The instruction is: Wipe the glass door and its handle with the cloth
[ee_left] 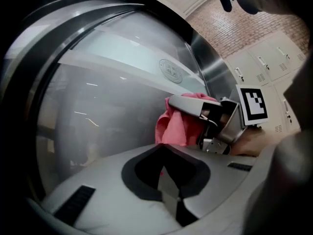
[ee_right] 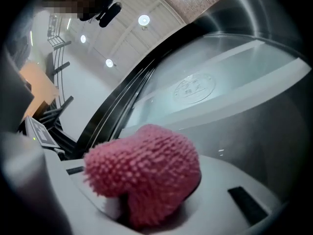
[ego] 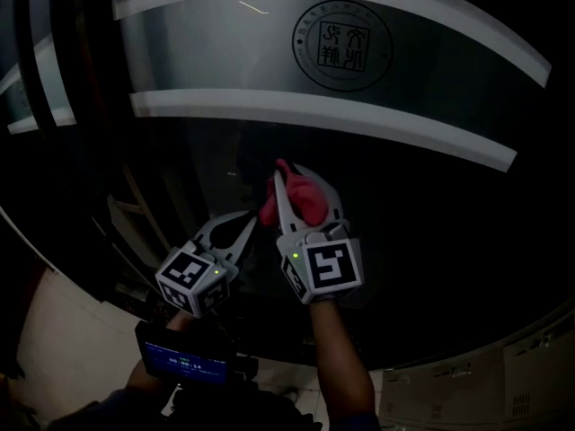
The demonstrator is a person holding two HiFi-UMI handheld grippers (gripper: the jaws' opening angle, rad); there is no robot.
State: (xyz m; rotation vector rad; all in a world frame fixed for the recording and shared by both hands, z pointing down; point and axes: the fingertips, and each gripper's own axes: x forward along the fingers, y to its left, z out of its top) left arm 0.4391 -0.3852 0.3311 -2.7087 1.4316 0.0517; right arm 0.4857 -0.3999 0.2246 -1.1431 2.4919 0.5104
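The glass door [ego: 422, 241] is dark, crossed by frosted bands [ego: 314, 108], with a round seal [ego: 342, 45] printed on it. My right gripper [ego: 289, 182] is shut on a pink nubbly cloth [ego: 308, 197] and holds it against the glass below the lower band. The same cloth [ee_right: 146, 168] fills the right gripper view and hides the fingertips. My left gripper [ego: 252, 221] hangs just left of it, shut with nothing between its fingers; the left gripper view shows its jaws [ee_left: 168, 177] together and the cloth [ee_left: 173, 129] beyond. I cannot make out a door handle.
A metal door frame [ee_left: 210, 65] rises right of the glass. Pale lockers [ego: 539, 366] stand at the lower right, and a brick wall [ee_left: 234, 28] is behind. A small device with a blue screen [ego: 184, 359] sits at my left forearm.
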